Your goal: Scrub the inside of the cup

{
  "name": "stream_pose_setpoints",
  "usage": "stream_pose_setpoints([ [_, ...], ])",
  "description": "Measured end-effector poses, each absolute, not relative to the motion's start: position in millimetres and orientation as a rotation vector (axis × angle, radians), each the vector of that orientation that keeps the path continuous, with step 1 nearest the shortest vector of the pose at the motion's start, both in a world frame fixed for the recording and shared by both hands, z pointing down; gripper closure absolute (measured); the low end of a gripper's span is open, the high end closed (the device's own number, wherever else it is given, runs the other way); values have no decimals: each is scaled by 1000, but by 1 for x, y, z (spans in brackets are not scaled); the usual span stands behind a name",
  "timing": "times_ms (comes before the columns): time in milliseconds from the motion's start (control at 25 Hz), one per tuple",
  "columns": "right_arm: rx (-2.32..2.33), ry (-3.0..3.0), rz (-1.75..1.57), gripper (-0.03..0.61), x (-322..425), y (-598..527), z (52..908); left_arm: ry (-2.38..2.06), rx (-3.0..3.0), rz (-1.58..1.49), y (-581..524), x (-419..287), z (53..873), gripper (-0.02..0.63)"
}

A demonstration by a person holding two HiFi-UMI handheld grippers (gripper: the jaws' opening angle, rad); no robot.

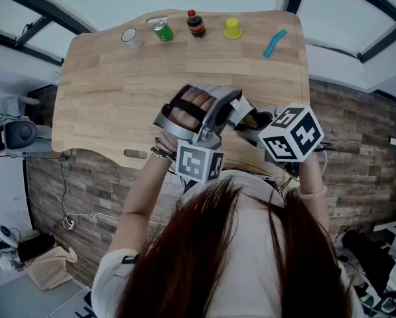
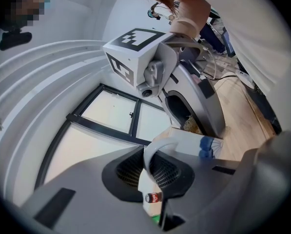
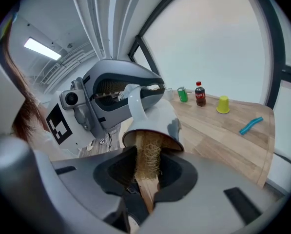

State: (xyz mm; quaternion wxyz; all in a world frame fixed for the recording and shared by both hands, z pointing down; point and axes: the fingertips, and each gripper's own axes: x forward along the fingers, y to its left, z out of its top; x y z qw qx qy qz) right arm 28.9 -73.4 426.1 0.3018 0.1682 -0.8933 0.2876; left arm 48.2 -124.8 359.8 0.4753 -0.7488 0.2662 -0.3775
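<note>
A white cup [image 3: 157, 115] is held on its side over the table's near edge, mouth turned toward my right gripper. My left gripper [image 2: 154, 182] is shut on the cup's curved handle [image 2: 157, 150]. My right gripper [image 3: 146, 177] is shut on a brush's wooden handle [image 3: 144, 199]. The brush's tan bristles [image 3: 147, 152] reach into the cup's mouth. In the head view both grippers, left [image 1: 232, 109] and right [image 1: 265, 128], meet close to my body, and the cup is mostly hidden between them.
Along the far edge of the wooden table [image 1: 111, 91] lie a second white mug [image 1: 131, 38], a green can [image 1: 162, 30], a cola bottle [image 1: 196, 24], a yellow cup [image 1: 233, 28] and a blue tool [image 1: 274, 43]. Windows stand beyond the table.
</note>
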Motion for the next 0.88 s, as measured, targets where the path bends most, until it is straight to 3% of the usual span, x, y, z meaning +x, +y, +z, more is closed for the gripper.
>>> stream_pose_setpoints([
  [880,323,-2500,1236,472,25,-69,414,674,-1831,-870,-124,45,353,589],
])
